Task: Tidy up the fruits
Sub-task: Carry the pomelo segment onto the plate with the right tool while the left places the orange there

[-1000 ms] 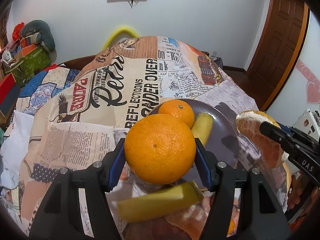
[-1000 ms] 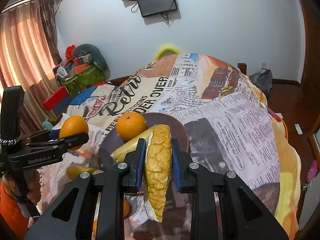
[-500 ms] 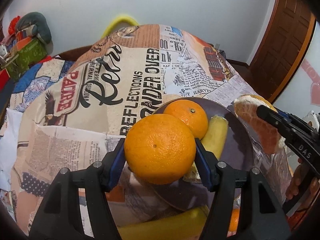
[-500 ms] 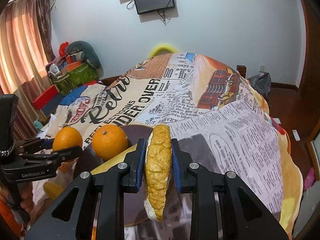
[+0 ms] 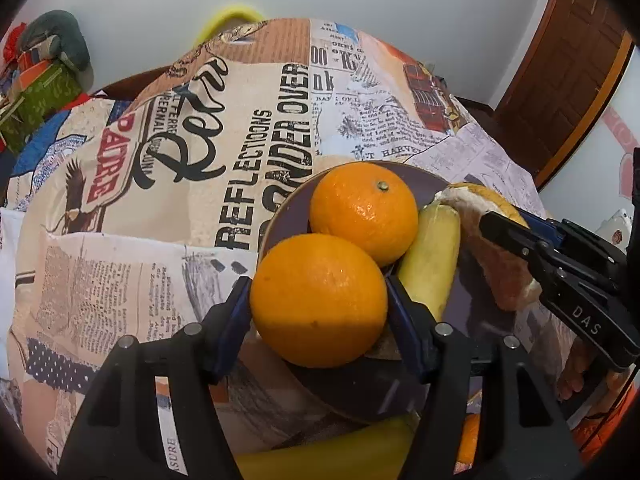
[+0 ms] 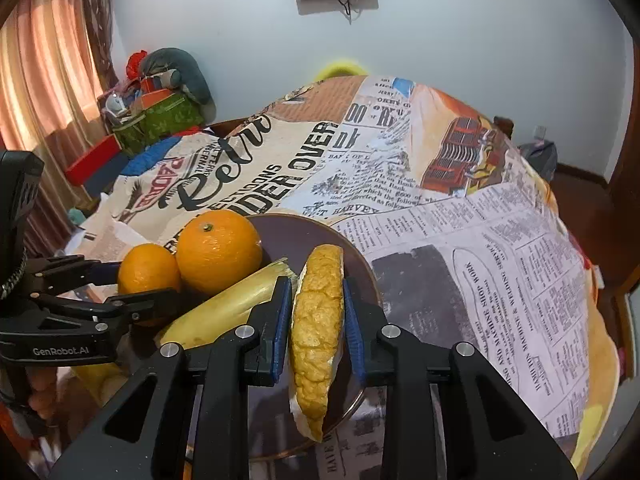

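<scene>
Plate [image 6: 320, 228] already has 1 orange [image 5: 364, 212] + banana [image 5: 430, 264]. L gripper [image 5: 318, 300] jaws clamped on 2nd orange [image 5: 318, 300], R gripper [image 6: 316, 316] clamped on pomelo wedge [image 6: 318, 320], both over plate, not released. Another banana [image 5: 332, 456] off plate, nr bottom edge; roughly halfway.

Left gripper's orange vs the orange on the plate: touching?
Cannot tell. In the left wrist view the held orange overlaps the plate orange; the right wrist view shows no gap either, but overlap could hide one.
</scene>
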`<state>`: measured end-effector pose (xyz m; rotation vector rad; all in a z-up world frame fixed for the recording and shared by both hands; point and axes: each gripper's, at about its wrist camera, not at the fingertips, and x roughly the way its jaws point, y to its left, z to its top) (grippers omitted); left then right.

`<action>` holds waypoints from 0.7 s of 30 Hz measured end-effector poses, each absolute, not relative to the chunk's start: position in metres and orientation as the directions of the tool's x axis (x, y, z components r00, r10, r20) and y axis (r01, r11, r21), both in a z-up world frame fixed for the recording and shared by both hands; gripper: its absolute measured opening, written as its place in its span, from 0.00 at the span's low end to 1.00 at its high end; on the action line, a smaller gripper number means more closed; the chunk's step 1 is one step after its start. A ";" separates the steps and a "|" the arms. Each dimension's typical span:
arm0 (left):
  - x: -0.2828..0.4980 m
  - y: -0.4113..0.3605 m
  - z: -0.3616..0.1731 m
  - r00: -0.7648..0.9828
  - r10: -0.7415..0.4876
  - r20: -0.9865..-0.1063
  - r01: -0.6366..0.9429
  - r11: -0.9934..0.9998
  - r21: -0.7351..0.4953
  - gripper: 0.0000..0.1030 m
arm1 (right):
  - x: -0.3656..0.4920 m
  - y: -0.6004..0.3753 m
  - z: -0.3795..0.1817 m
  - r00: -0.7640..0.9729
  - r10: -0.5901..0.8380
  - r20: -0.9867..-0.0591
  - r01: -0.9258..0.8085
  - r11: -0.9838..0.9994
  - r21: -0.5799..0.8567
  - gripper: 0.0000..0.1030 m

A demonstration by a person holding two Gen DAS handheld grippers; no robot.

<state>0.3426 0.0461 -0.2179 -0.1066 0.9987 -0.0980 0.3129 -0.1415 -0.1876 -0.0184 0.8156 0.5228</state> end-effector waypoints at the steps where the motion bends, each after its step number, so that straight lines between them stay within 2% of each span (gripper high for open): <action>1: 0.342 0.045 -0.216 0.540 -0.131 -0.832 0.038 0.991 -0.131 0.62 | 0.313 -0.141 -0.188 0.563 0.441 -0.699 -0.452 0.872 0.186 0.24; 4: 0.341 0.044 -0.212 0.551 -0.126 -0.825 0.042 0.992 -0.123 0.63 | 0.314 -0.141 -0.187 0.557 0.436 -0.707 -0.449 0.874 0.184 0.25; 6: 0.336 0.043 -0.204 0.568 -0.122 -0.814 0.046 0.992 -0.117 0.64 | 0.312 -0.142 -0.185 0.551 0.447 -0.705 -0.448 0.871 0.202 0.32; 11: 0.324 0.045 -0.183 0.606 -0.125 -0.786 0.049 0.992 -0.120 0.68 | 0.303 -0.145 -0.177 0.561 0.440 -0.701 -0.446 0.874 0.192 0.42; 21: 0.284 0.047 -0.150 0.666 -0.103 -0.739 0.046 0.994 -0.097 0.68 | 0.271 -0.157 -0.151 0.596 0.445 -0.669 -0.444 0.876 0.187 0.43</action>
